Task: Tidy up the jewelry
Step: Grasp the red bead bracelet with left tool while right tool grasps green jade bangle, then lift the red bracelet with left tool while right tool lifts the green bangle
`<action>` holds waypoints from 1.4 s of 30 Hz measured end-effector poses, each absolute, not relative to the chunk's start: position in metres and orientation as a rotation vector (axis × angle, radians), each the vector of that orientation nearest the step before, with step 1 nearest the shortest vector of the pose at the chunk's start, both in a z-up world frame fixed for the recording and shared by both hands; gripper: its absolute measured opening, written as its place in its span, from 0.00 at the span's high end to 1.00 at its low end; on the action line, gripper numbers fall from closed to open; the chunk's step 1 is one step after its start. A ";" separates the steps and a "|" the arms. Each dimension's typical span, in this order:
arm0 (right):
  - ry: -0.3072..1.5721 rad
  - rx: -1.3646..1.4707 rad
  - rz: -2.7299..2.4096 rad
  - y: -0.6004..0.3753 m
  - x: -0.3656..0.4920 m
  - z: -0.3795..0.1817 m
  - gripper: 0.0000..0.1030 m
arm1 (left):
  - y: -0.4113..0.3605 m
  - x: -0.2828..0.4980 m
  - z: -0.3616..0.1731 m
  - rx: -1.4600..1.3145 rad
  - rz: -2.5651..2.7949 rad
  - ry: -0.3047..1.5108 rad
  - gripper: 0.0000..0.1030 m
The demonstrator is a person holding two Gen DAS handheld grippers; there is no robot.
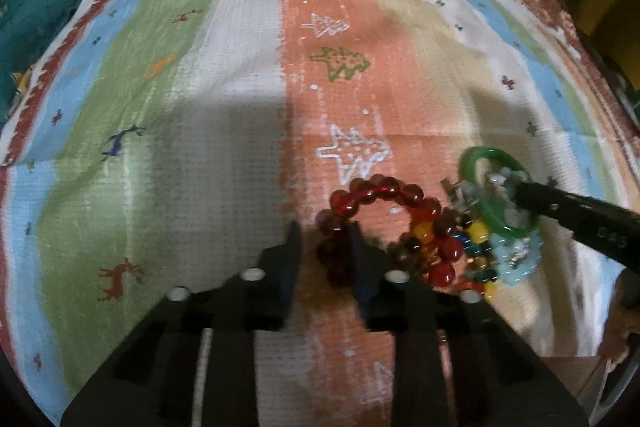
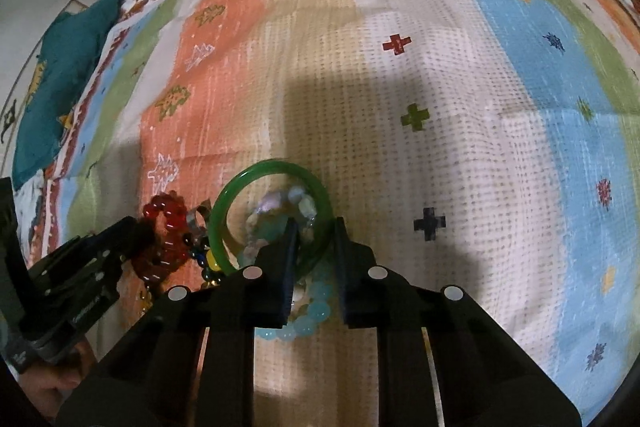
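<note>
The left black two-finger gripper (image 1: 324, 247) points forward and down toward the cloth, its two fingers parted with a clear gap between them. The right black two-finger gripper (image 2: 314, 239) is likewise angled down, its fingers spread apart. Seen from the left wrist view, the right gripper reaches in from the right side; from the right wrist view, the left gripper comes in from the left, the two tips near each other.

Red bead bracelet (image 1: 384, 223) partly gripper-hidden
</note>
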State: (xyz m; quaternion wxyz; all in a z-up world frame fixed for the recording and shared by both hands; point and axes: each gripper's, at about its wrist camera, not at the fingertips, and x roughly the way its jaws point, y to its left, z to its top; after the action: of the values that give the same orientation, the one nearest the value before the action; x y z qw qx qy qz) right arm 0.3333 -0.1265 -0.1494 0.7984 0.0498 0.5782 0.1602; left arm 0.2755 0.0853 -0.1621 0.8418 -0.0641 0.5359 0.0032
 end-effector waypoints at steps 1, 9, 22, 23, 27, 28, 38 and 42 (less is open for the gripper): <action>1.241 0.103 0.342 -0.127 0.332 -0.149 0.84 | 0.087 0.275 -0.162 -0.138 0.005 1.132 0.85; 1.244 0.105 0.334 -0.134 0.329 -0.142 0.85 | 0.095 0.272 -0.157 -0.186 0.007 1.131 0.87; 1.207 0.078 0.339 -0.141 0.318 -0.119 0.84 | 0.098 0.266 -0.137 -0.204 0.001 1.109 0.87; 1.206 0.077 0.338 -0.141 0.317 -0.118 0.84 | 0.097 0.266 -0.137 -0.202 0.001 1.109 0.87; 1.216 0.069 0.323 -0.142 0.317 -0.119 0.84 | 0.095 0.265 -0.135 -0.199 -0.001 1.109 0.87; 1.222 0.065 0.322 -0.142 0.317 -0.121 0.83 | 0.095 0.265 -0.135 -0.200 -0.002 1.109 0.87; 1.241 0.046 0.319 -0.141 0.316 -0.129 0.83 | 0.098 0.265 -0.142 -0.203 0.007 1.127 0.87; 1.247 0.032 0.319 -0.140 0.315 -0.131 0.87 | 0.098 0.265 -0.143 -0.201 0.007 1.129 0.87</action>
State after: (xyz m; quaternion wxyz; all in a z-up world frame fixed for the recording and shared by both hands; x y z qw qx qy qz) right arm 0.3147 -0.1398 -0.1313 0.7998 0.0150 0.5813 0.1489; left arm 0.2646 0.0982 -0.1428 0.8400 -0.0952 0.5341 0.0033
